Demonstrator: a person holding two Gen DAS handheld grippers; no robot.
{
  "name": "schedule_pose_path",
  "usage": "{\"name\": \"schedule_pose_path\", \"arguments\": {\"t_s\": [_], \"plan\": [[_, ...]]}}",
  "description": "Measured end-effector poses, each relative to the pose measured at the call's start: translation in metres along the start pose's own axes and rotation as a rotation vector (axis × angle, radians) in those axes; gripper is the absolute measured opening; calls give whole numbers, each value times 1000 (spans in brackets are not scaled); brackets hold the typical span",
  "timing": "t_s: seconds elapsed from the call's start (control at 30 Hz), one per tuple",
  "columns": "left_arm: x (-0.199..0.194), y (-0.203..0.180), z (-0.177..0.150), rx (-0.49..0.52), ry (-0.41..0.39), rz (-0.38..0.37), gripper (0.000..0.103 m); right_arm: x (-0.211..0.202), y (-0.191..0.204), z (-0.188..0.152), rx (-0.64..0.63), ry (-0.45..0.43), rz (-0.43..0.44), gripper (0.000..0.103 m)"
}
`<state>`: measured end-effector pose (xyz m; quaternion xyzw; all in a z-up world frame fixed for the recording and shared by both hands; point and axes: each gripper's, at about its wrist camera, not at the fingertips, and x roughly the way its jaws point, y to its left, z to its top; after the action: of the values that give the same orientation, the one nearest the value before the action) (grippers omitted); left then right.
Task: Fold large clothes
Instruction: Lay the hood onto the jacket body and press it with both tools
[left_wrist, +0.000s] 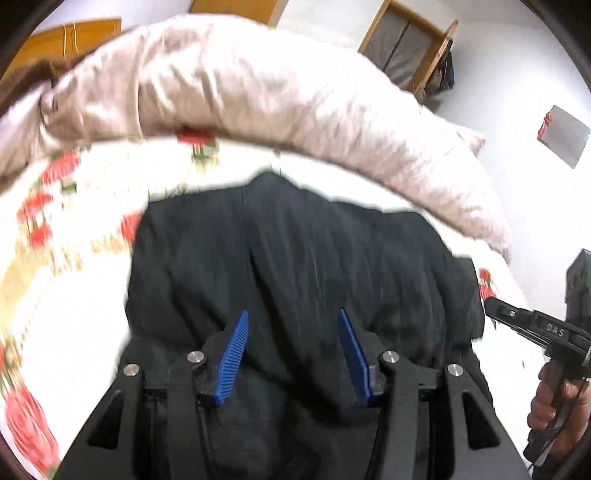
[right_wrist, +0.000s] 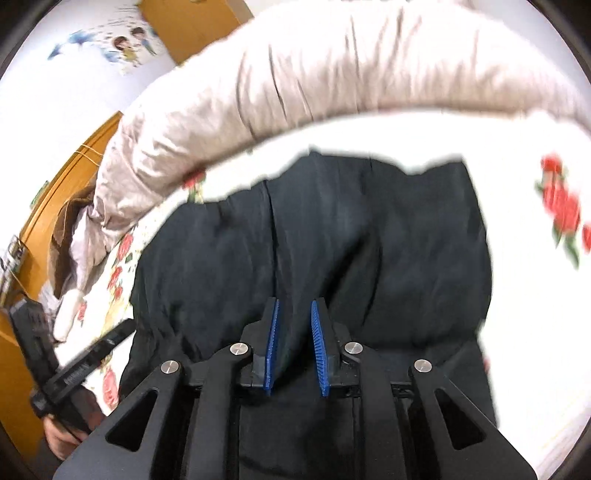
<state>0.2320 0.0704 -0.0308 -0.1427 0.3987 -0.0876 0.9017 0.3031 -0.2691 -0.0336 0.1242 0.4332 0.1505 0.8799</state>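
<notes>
The black garment (left_wrist: 295, 258) lies on the bed (left_wrist: 74, 295), stretching straight ahead of both grippers toward the rumpled duvet (left_wrist: 258, 92). The left gripper (left_wrist: 293, 325) hovers with fingers wide. The right gripper (right_wrist: 294, 314) has fingers narrow, fabric running between them, though I cannot tell if they pinch it.

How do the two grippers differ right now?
The left gripper has its blue pads spread wide over the black garment; the right gripper has its pads far closer, with a narrow gap, and dark fabric runs between them. Whether it pinches is unclear. Both hover over the same garment on the floral sheet.
</notes>
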Motion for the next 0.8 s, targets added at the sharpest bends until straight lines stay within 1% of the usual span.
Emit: {"name": "schedule_pose_path", "arguments": {"t_s": [0.07,0.1,0.13,0.17,0.2,0.23,0.27,0.37,0.4,0.47,0.5,0.53,0.57,0.6,0.67,0.7,0.73,0.8], "plan": [[11,5,18,14,-28,45,52,13,1,15,-16,-11,-24,21],[20,10,25,9,-29,71,52,23,-1,22,-22,-13,-39,21],[31,17,29,-6,-14,94,52,37,-5,26,-28,3,-64,21],[43,27,29,-25,12,106,51,45,-11,25,-32,24,-89,21],[53,33,27,-42,35,113,51,61,-21,24,-17,67,-122,20],[61,37,22,-48,49,117,51,71,-30,19,-5,95,-130,18],[68,40,15,-47,58,126,54,76,-36,15,0,109,-139,17],[80,43,-5,-37,50,122,55,84,-52,0,-2,93,-141,9],[81,43,-9,-29,39,123,55,85,-54,-2,-2,91,-138,9],[79,41,-8,-25,45,132,55,84,-53,2,6,98,-138,9],[75,39,-5,-28,57,135,54,77,-51,6,13,97,-142,9],[68,38,0,-30,59,131,53,65,-47,10,9,77,-150,9],[59,36,3,-26,47,125,52,57,-44,13,-4,55,-151,12],[50,35,7,-19,26,119,52,39,-34,15,-35,9,-143,12],[29,31,7,0,-22,96,52,17,-18,15,-65,-45,-99,13],[23,28,6,5,-34,83,52,11,-10,11,-77,-54,-67,14],[22,26,5,10,-32,68,52,9,-4,6,-89,-50,-43,16],[28,20,0,23,-10,49,52,18,13,-5,-132,-9,9,16]]}}
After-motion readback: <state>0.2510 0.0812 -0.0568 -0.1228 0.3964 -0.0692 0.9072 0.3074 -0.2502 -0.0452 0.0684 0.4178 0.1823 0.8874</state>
